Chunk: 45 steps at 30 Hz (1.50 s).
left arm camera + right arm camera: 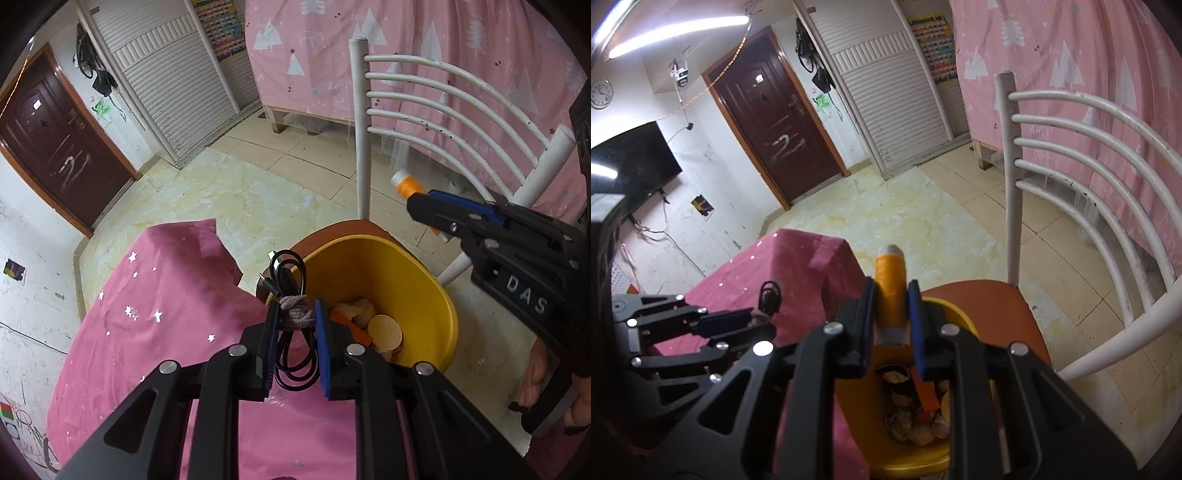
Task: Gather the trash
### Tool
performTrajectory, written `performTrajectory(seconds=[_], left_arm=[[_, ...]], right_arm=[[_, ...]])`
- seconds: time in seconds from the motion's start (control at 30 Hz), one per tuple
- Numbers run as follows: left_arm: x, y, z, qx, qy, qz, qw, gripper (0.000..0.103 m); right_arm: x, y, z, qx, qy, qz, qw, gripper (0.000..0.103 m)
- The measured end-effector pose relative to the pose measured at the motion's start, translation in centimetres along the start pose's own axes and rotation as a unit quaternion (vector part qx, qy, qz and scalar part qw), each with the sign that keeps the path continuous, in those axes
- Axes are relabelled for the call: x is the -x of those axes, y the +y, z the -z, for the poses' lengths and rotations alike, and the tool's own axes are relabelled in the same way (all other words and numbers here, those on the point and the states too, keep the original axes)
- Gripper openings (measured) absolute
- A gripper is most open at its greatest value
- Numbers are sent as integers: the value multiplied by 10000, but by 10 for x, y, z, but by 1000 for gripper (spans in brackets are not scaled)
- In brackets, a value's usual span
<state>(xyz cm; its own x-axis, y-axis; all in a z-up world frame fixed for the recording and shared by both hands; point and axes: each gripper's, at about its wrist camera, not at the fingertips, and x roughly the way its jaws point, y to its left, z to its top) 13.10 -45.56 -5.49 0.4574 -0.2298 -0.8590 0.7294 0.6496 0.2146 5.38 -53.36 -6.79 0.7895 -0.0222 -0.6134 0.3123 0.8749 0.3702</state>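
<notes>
Here the left gripper sits nearest its camera, jaws clamped on a coiled black cable bound with a grey-pink hair tie; the bundle hangs at the near rim of the yellow bin, over the edge of the pink cloth. Just beyond, the bin already holds scraps (a round tan disc, an orange strip, crumpled bits, what may be shells), so much of the collecting looks done. It stands on the brown seat of a white chair.

To the right, the right gripper is above the bin with an orange tube between its jaws. Small gaps show beside the tube, so I judge the grip let go, and the tube is about to drop in. A hand grips that tool's handle.

What remains, by my reading: both the tube and the cable bundle have yet to land in the bin. Farther off lie tiled floor, a dark door and a pink curtain.
</notes>
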Motion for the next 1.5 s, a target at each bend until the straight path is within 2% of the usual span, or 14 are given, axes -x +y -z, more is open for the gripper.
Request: performTrajectory(seconds=[0.07,0.33,0.47,0.57,0.63,0.67,0.7,1.13,1.2,1.33,1.37,1.4,1.5], left_arm=[[-1,-3,-1,-15,8,-2,10000,10],[-5,-7,-3,-5,32,42,10000,10],[-4,-4,-5,49,-22,276,9996,10],[-3,1,-6,153,-43,468,9988,16],[-4,3,-7,225,-37,544,9983,30],[-3,6,-7,265,-41,581,9980,41],[-2,6,-6,286,-54,586,9979,45],[23,33,16,528,-284,468,9971,45],[29,41,20,604,-336,470,9965,45],[42,58,39,836,-447,443,9945,45],[46,62,43,883,-478,414,9941,45],[49,67,49,945,-515,372,9935,48],[60,85,67,1179,-609,286,9907,59]], right_arm=[[2,-1,0,-11,-20,-28,10000,45],[14,-10,-6,-217,-235,22,9995,45],[20,-14,-9,-299,-330,55,9990,45],[23,-13,-11,-293,-361,75,9989,45],[25,-12,-10,-277,-371,69,9989,45],[25,-11,-10,-260,-375,74,9989,45],[26,-10,-10,-250,-378,72,9989,45],[29,28,-15,112,-364,-71,9992,46],[28,36,-15,181,-369,-125,9991,56],[28,60,-13,355,-376,-282,9983,62],[28,66,-12,401,-374,-339,9979,68],[28,71,-12,427,-373,-373,9977,73],[28,90,-9,592,-378,-532,9961,75]])
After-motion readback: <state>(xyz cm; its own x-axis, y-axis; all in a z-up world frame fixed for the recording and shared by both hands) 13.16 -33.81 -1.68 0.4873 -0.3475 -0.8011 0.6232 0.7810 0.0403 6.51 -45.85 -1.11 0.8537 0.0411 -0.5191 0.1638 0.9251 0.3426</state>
